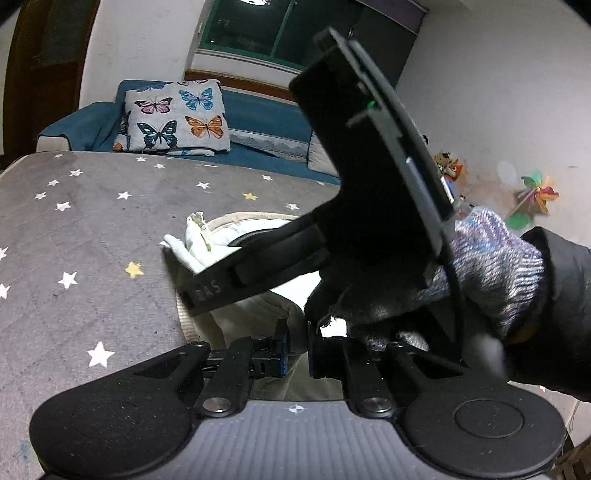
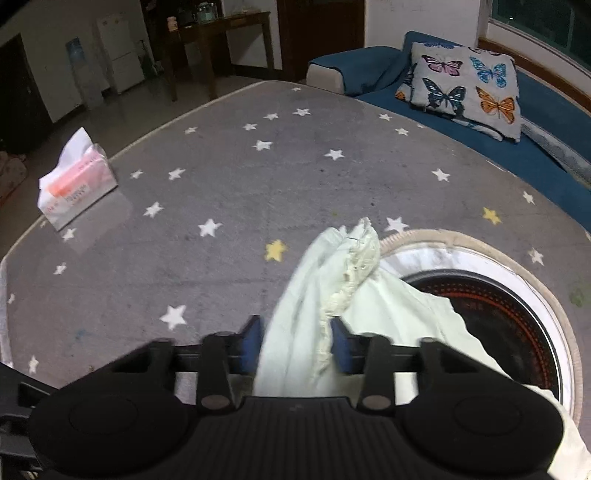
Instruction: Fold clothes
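A pale cream garment (image 2: 332,295) lies bunched on the grey star-patterned table cover (image 2: 229,177), partly over a round dark inset with a white rim (image 2: 517,317). My right gripper (image 2: 298,341) is shut on a bunched fold of the garment, which sticks up beyond the blue pads. In the left wrist view, my left gripper (image 1: 297,345) is shut on a beige-cream part of the garment (image 1: 273,314). The right gripper's black body (image 1: 332,206) and the gloved hand (image 1: 491,266) holding it cross just above, hiding much of the cloth.
A pink and white tissue pack (image 2: 75,181) sits near the table's left edge. A blue sofa (image 2: 535,147) with a butterfly cushion (image 2: 465,85) runs behind the table. A dark wooden table (image 2: 221,33) stands in the far room.
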Tool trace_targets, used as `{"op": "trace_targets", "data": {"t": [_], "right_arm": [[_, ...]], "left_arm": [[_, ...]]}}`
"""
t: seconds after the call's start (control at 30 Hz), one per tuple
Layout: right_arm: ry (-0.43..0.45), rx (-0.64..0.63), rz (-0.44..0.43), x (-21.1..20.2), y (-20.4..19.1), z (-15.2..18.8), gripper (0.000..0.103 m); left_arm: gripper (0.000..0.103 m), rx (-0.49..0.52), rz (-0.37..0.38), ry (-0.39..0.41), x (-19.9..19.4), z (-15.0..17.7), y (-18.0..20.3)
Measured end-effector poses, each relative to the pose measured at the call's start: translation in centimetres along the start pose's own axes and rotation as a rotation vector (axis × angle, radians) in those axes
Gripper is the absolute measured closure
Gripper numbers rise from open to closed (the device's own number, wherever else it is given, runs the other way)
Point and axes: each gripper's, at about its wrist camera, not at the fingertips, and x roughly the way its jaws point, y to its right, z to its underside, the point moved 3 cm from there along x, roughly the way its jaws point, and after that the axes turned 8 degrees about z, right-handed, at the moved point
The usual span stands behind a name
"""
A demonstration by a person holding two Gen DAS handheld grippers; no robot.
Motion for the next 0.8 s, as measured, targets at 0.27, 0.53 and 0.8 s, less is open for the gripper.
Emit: {"op": "trace_targets", "data": {"t": [0.27, 0.53, 0.8], "right_arm": [[0.076, 0.167, -0.029, -2.6, 4.2, 1.8, 0.093], [0.161, 0.391, -0.030, -7.2, 10.7, 7.0, 0.094], [0.177, 0.578, 0.014, -10.2, 16.8, 14.6, 0.094]], "left_arm": [[0.076, 0.041, 0.041, 0.006, -0.2, 0.1, 1.5], [0.034, 0.099, 0.069, 0.037, -0.8, 0.1, 4.2], [0.020, 0.137, 0.064, -0.007, 1.3, 0.0, 6.4]]}}
